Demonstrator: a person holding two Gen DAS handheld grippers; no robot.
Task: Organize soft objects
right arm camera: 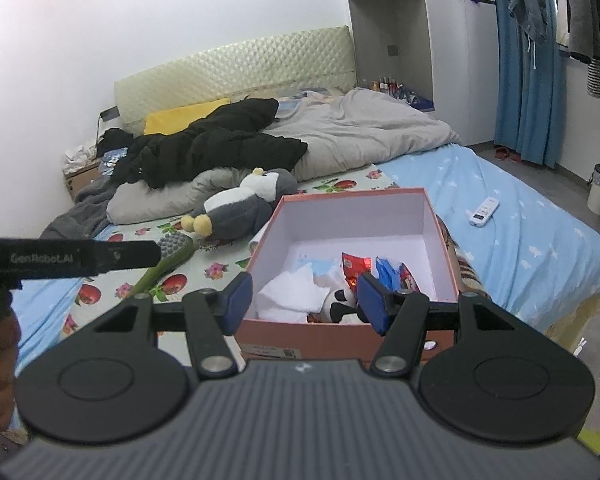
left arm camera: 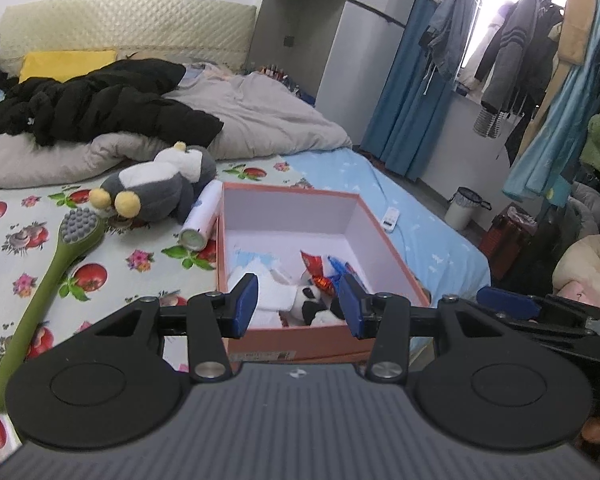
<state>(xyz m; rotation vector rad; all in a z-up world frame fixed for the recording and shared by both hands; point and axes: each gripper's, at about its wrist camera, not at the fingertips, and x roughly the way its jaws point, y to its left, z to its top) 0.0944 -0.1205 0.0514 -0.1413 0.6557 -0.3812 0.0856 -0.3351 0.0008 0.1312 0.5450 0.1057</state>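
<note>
The left wrist view shows the whole green brush lying at nine o'clock on the fruit-print sheet, and a white tube touching the box's left wall; the right wrist view hides most of the brush behind the other gripper's black body and shows only the tube's tip. The right view shows more of the remote on the blue sheet at two o'clock. In both, the open orange box sits at twelve o'clock, holding a white cloth, a small panda toy and snack packets. A grey penguin toy lies on the bed at eleven o'clock, outside the box. The left gripper and right gripper both tilt down toward the box's near edge, jaws apart and gripping nothing.
</note>
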